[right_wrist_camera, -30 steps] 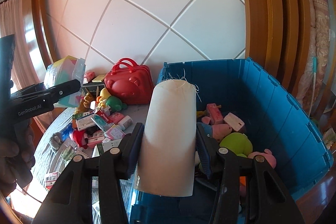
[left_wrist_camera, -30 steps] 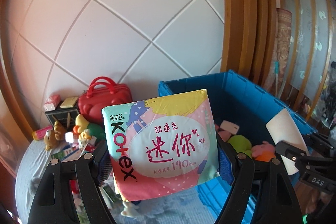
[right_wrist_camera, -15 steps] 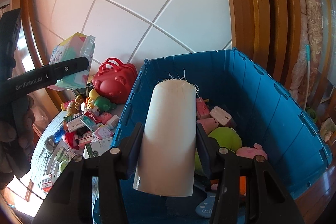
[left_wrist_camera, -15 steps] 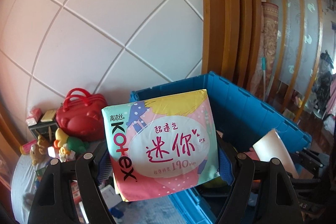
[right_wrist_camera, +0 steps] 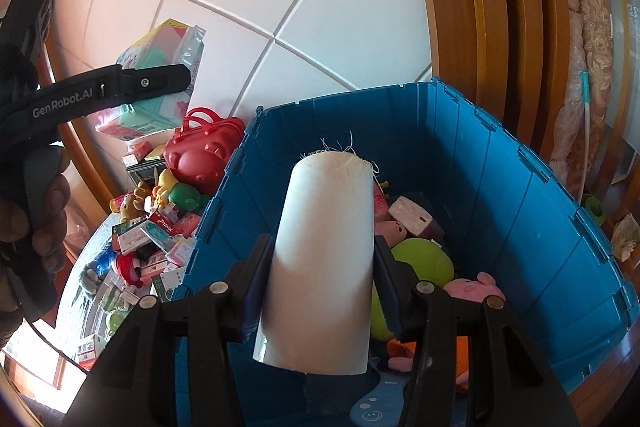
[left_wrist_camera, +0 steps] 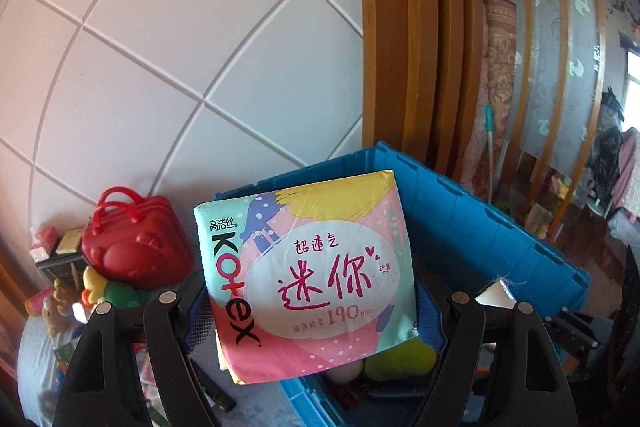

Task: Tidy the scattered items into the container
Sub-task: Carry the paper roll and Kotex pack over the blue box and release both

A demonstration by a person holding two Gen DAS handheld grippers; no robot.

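Both grippers tilt downward above the blue bin [right_wrist_camera: 500, 187]. The left gripper [left_wrist_camera: 308, 303] has its jaws clamped wide on a Kotex pack [left_wrist_camera: 308, 275]; the right gripper [right_wrist_camera: 320, 267] grips a white roll [right_wrist_camera: 324, 251].

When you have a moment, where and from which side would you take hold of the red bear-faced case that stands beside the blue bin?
I would take the red case by its twin loop handles, coming down from above. It stands upright with the handles on top and clear, while toys crowd its base and the blue bin stands close beside it. The body looks too wide for the fingers.
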